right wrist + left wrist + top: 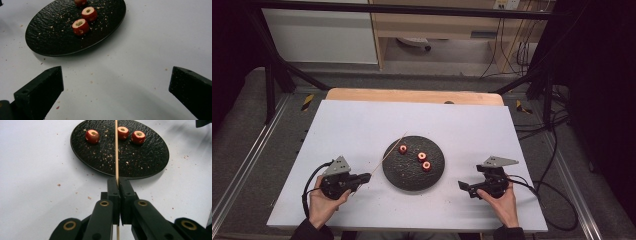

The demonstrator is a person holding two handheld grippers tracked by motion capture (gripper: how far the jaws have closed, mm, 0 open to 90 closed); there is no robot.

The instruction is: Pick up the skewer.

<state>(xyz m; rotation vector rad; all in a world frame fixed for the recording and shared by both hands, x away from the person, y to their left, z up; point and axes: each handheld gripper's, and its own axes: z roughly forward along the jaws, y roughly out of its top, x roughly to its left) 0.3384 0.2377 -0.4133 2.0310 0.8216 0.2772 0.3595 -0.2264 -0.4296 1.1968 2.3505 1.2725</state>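
From the high view I am looking down on a white tabletop (362,125) with a round black textured plate (409,177) sitting near its middle, and three small red cored fruit pieces (422,156) are lying on that plate, one toward its left and two close together toward its centre. My left gripper (362,178) is resting just left of the plate in the person's left hand (323,201), and it is pinching a thin pale wooden skewer (389,153) that is slanting up and to the right across the plate's left rim. My right gripper (463,186) is sitting just right of the plate in the right hand (502,200), pointing toward the plate. In the left gripper view I am seeing the two black jaws pressed together on the skewer (116,150), which is running straight up the frame over the plate (150,162), passing between the left fruit piece (92,136) and the other two. Fine crumbs are dotting the plate and the tabletop (35,170). In the right gripper view the jaws are standing wide apart with nothing between them, above bare tabletop (150,50), and the plate (45,37) is lying ahead to the upper left with the fruit pieces (80,26) in a row on it.
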